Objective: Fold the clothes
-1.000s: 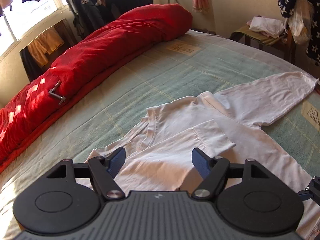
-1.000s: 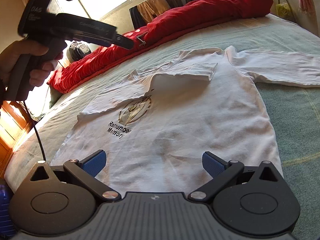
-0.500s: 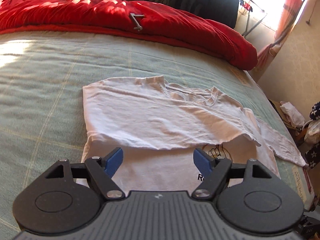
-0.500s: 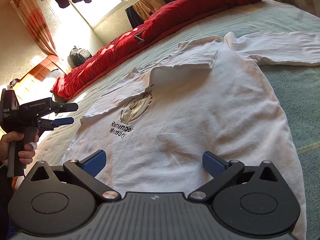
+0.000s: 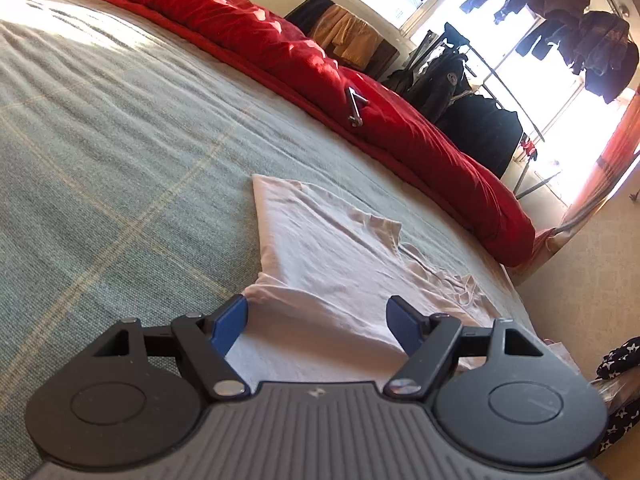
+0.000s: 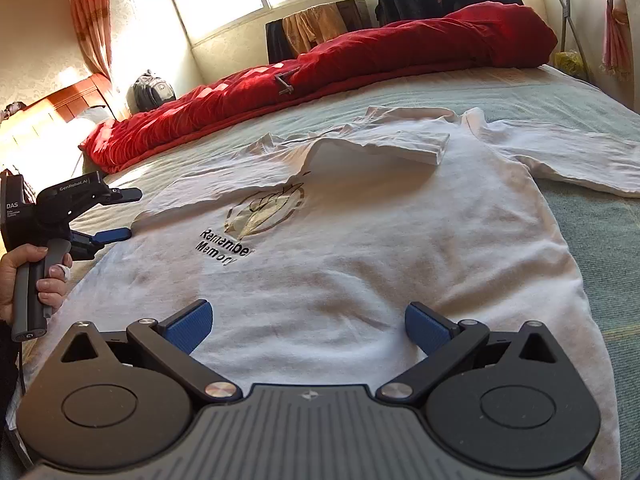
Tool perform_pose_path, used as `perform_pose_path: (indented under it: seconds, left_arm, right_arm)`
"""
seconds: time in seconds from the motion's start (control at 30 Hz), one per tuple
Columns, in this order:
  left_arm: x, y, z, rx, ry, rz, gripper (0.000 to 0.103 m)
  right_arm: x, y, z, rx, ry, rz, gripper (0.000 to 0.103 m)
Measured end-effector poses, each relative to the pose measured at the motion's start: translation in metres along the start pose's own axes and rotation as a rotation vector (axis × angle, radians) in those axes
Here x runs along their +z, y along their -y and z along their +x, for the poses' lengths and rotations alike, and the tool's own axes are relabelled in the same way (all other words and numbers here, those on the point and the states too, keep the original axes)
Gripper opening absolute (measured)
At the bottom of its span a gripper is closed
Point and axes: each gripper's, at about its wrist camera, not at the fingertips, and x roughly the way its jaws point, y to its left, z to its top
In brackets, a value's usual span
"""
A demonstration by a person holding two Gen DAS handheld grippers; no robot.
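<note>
A white long-sleeved shirt (image 6: 360, 240) lies face up on the bed, printed "Remember Memory", its left sleeve folded across the chest and its other sleeve (image 6: 568, 156) stretched out to the right. My right gripper (image 6: 308, 326) hovers open over the shirt's hem. My left gripper (image 5: 318, 326) is open too, low at the shirt's left edge (image 5: 320, 248) with nothing between its fingers. The right wrist view shows the left gripper (image 6: 124, 214) held in a hand (image 6: 36, 272) at the shirt's left side.
The bed carries a green checked cover (image 5: 120, 152). A rolled red duvet (image 6: 360, 68) with a metal tool (image 6: 285, 82) on it lies along the far side. Dark clothes hang on a rack (image 5: 480, 92) by the window. A wooden headboard (image 6: 60, 108) stands far left.
The left gripper has swung from above the collar down to the shirt's left edge, close to the bed. The right gripper has stayed over the hem, turning slightly.
</note>
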Motion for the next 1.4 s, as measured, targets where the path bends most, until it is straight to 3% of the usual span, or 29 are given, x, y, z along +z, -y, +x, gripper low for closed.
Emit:
perform_pose_path:
  seconds: [0.07, 0.17, 0.3, 0.4, 0.5, 0.63, 0.77, 0.9, 1.23, 1.33, 1.4]
  left_arm:
    - [-0.005, 0.002, -0.003, -0.012, 0.013, 0.047, 0.078]
    - [-0.001, 0.009, -0.004, -0.023, -0.03, 0.085, 0.08]
    - [-0.002, 0.015, -0.011, -0.085, -0.039, 0.112, 0.085]
    - [-0.008, 0.023, -0.008, -0.046, -0.083, 0.178, 0.085]
    - [-0.015, 0.034, -0.012, 0.005, -0.071, 0.288, 0.085]
    - [-0.017, 0.036, -0.017, 0.021, -0.091, 0.303, 0.085]
    - [-0.014, 0.031, -0.023, -0.002, -0.093, 0.285, 0.085]
    - [-0.013, 0.026, -0.024, 0.009, -0.082, 0.276, 0.085]
    - [-0.012, 0.029, -0.015, -0.013, -0.082, 0.281, 0.085]
    - [-0.012, 0.03, -0.014, -0.012, -0.083, 0.285, 0.085]
    - [-0.012, 0.031, -0.013, -0.007, -0.089, 0.286, 0.085]
  right_arm:
    - [-0.002, -0.001, 0.002, -0.012, 0.009, -0.009, 0.103]
    - [-0.007, -0.009, 0.007, -0.05, 0.014, -0.072, 0.103]
    - [-0.01, -0.023, 0.013, -0.117, 0.005, -0.166, 0.103]
    - [-0.005, -0.025, 0.008, -0.122, -0.023, -0.139, 0.103]
    - [0.004, -0.024, 0.0, -0.12, -0.069, -0.086, 0.103]
    - [0.028, -0.017, -0.017, -0.008, -0.077, 0.096, 0.094]
    - [0.065, -0.008, -0.017, 0.069, -0.029, 0.202, 0.085]
    - [0.092, 0.021, 0.015, 0.145, -0.022, 0.381, 0.074]
    - [0.095, 0.109, 0.103, 0.242, 0.063, 0.861, 0.072]
    - [0.105, 0.106, 0.111, 0.18, 0.05, 0.763, 0.057]
    - [0.113, 0.103, 0.116, 0.136, 0.04, 0.692, 0.035]
